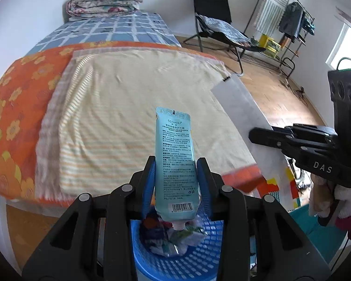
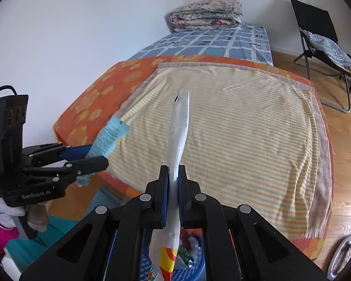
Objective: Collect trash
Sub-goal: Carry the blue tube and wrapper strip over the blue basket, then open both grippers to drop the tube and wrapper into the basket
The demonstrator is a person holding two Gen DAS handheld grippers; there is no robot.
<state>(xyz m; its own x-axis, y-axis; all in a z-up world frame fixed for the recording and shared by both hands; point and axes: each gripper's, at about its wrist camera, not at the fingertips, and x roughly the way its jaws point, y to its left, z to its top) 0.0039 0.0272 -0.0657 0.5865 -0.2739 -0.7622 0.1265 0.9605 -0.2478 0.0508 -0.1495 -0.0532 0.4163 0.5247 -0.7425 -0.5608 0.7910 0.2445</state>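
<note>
Gripping tube (image 1: pixel 174 159), perhaps over basket (image 1: pixel 206 253)

The left gripper (image 1: pixel 175 171) points steeply downward, its blue pads (image 1: pixel 149 180) clamped partway on something. The right gripper (image 2: pixel 173 187) tilts down alongside it, jaws nearly closed. A gloved hand (image 2: pixel 35 213), probably the left, grips the left handle.

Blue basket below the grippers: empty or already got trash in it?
Not empty. The left wrist view shows crumpled wrappers and scraps inside the blue basket, under the held tube.
</note>
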